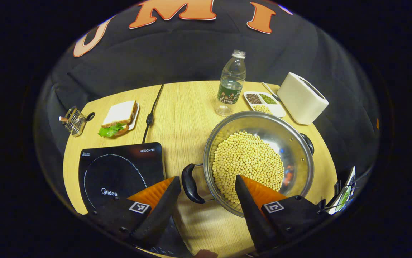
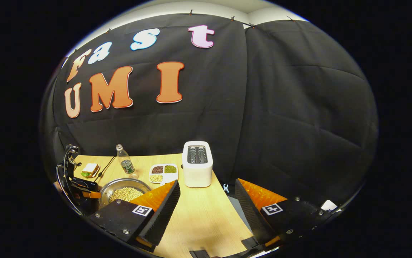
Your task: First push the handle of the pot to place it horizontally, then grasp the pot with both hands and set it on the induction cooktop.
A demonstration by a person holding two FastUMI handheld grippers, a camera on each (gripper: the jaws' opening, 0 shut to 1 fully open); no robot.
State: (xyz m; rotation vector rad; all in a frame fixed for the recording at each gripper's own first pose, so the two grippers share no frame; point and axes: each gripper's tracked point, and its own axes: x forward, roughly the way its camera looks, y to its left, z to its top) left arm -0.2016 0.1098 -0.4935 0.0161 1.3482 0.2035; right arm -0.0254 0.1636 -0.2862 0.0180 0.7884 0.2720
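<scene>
Steel, wide, shiny round pot (image 1: pixel 263 143) heaped with pale dry soybeans (image 1: pixel 245 165), sitting on the light wooden table (image 1: pixel 184 107) towards its right edge, just right of the flat black glass induction cooktop (image 1: pixel 120 172). Likely heavy, rigid, slick-walled; beans could shift or spill if tilted. Best holds: black plastic loop handle (image 1: pixel 190 182) on the near left side, second black handle (image 1: pixel 308 142) opposite. Left tool (image 1: pixel 204 182) spread wide, holding nothing, one finger beside the near handle, the other over the beans. Right tool (image 2: pixel 206 186) also wide open and empty, well apart near the white boxy toaster (image 2: pixel 197 163).
</scene>
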